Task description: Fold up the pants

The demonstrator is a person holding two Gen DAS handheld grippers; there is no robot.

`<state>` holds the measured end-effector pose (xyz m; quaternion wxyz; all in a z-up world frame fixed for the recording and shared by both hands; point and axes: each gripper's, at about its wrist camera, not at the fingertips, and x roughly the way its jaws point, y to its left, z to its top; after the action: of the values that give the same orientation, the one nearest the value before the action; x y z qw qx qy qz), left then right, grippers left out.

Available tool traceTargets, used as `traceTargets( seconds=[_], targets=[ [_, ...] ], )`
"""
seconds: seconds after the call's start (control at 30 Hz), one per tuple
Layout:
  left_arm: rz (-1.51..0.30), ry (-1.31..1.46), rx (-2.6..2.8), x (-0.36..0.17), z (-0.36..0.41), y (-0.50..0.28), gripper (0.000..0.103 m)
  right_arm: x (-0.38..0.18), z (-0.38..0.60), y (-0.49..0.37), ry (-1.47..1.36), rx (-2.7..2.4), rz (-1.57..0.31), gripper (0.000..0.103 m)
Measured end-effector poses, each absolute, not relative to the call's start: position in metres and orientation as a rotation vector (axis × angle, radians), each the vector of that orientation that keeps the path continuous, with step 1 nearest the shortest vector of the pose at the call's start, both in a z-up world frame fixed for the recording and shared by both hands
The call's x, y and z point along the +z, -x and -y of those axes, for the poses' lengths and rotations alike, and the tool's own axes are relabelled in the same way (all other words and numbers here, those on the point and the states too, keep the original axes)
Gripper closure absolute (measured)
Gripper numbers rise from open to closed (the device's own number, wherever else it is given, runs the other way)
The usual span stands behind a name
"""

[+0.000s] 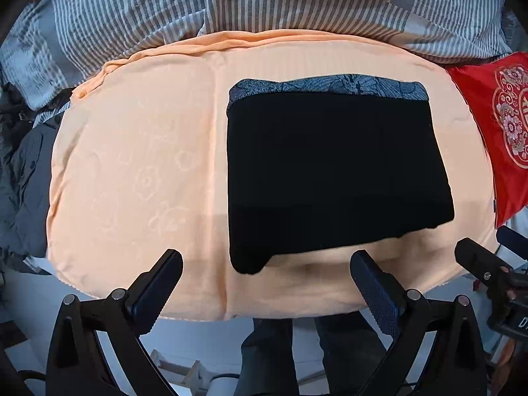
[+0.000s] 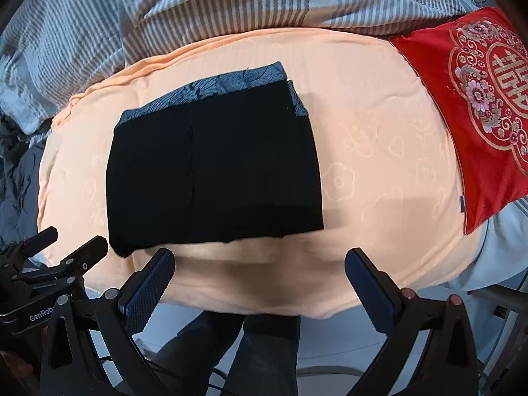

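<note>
The black pants point(image 1: 333, 178) lie folded into a flat rectangle on the peach sheet point(image 1: 138, 165), with a blue-grey patterned waistband along the far edge. They also show in the right wrist view point(image 2: 214, 178). My left gripper point(image 1: 265, 257) is open and empty, held above the near edge of the bed, just short of the pants. My right gripper point(image 2: 259, 255) is open and empty, near the pants' front edge. The right gripper appears at the right edge of the left wrist view point(image 1: 485, 264).
A red embroidered cushion point(image 2: 472, 109) lies at the right of the bed. A grey striped duvet point(image 1: 231, 3) is bunched along the far side. Dark clothing point(image 1: 23, 178) hangs at the left. The person's legs point(image 2: 257, 346) stand below on a white floor.
</note>
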<state>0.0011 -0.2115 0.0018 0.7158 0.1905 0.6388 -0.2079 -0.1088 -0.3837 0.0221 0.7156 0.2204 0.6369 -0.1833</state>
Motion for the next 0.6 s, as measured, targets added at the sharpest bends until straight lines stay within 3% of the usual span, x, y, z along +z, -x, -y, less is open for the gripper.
traceTargets(
  seconds=[0.6],
  targets=[
    [-1.422, -0.474, -0.477, 0.016, 0.207, 0.012, 0.001, 0.036, 0.37, 0.106, -0.423, -0.42, -1.43, 0.0]
  ],
)
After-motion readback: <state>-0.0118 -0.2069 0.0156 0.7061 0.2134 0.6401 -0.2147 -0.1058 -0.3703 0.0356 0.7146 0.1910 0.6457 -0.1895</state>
